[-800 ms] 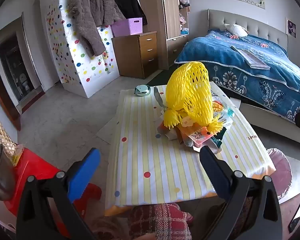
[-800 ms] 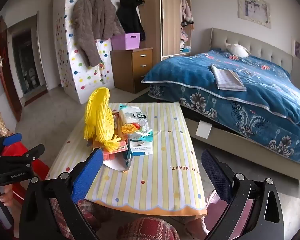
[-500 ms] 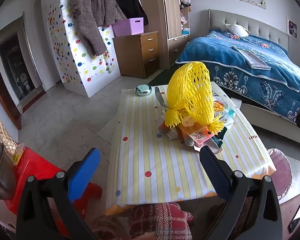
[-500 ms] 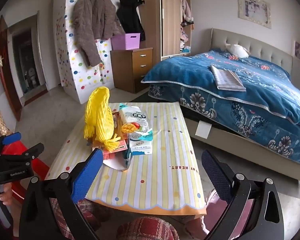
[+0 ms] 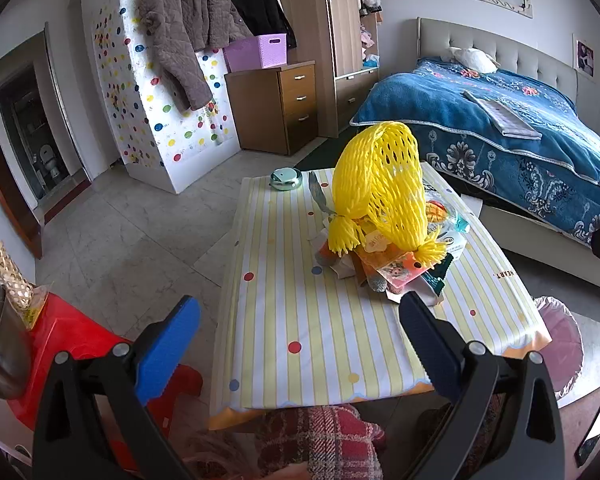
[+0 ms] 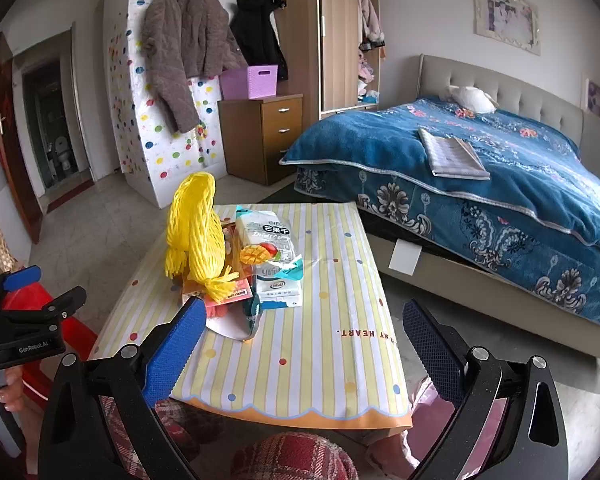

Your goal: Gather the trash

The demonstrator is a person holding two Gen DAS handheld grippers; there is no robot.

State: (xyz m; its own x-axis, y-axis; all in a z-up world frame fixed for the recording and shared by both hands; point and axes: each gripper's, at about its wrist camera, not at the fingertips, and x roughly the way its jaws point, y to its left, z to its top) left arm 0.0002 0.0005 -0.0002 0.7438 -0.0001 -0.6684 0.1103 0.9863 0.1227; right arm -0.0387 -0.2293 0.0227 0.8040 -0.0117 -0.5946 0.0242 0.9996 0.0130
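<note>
Trash (image 5: 384, 256) lies heaped on the striped, dotted worktop (image 5: 300, 320), toward its far half. On top of the heap arches a yellow foam net (image 5: 380, 188), its frayed ends drooping onto orange and white wrappers. From the right wrist view, a white snack packet (image 6: 270, 236) with a mango picture leans against the net at its 3 o'clock, and a white paper piece (image 6: 230, 324) sticks out of the heap at 6 o'clock.

Left tongs (image 5: 300, 344) hover above the near edge of the worktop, spread as wide as they go, nothing between the blue pads; the heap sits at their 1 o'clock, apart from them. Right tongs (image 6: 300, 352) are likewise spread wide and empty, above the near edge, with the heap at 11 o'clock just past the left pad.

A small round green tin (image 5: 286, 179) rests at the worktop's far corner, at 10 o'clock from the net.
</note>
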